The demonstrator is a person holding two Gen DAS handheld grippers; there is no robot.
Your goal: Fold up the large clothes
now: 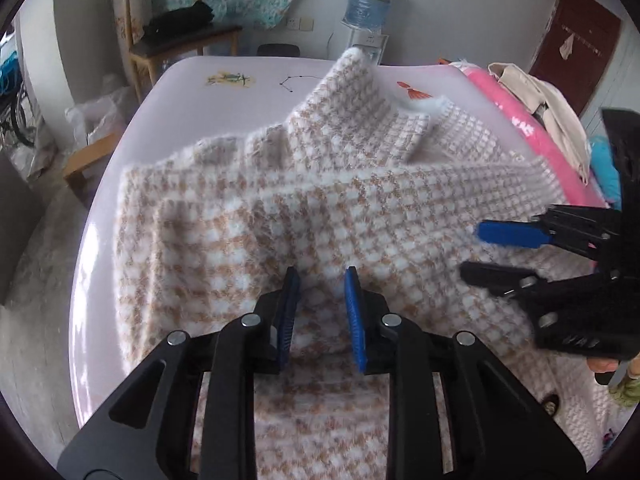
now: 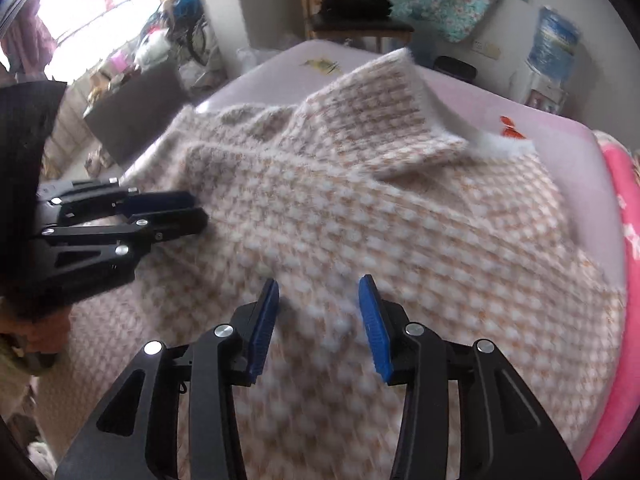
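A large beige-and-white checked knit garment [image 1: 280,208] lies partly folded on a pale lilac table [image 1: 192,80]; it also shows in the right wrist view [image 2: 360,208]. Its far part stands up in a peak with a white fuzzy edge [image 2: 500,146]. My left gripper [image 1: 322,276] is open just above the cloth near its front, holding nothing. My right gripper [image 2: 318,286] is open over the cloth's middle, also empty. It shows in the left wrist view [image 1: 476,248] at the right, and the left gripper shows in the right wrist view [image 2: 198,210] at the left.
A pink cloth [image 1: 520,128] and a cream garment [image 1: 536,96] are piled at the table's right edge. A wooden chair [image 1: 176,40] with a black bundle, a water dispenser [image 1: 370,0] and a dark red door [image 1: 576,40] stand beyond the table.
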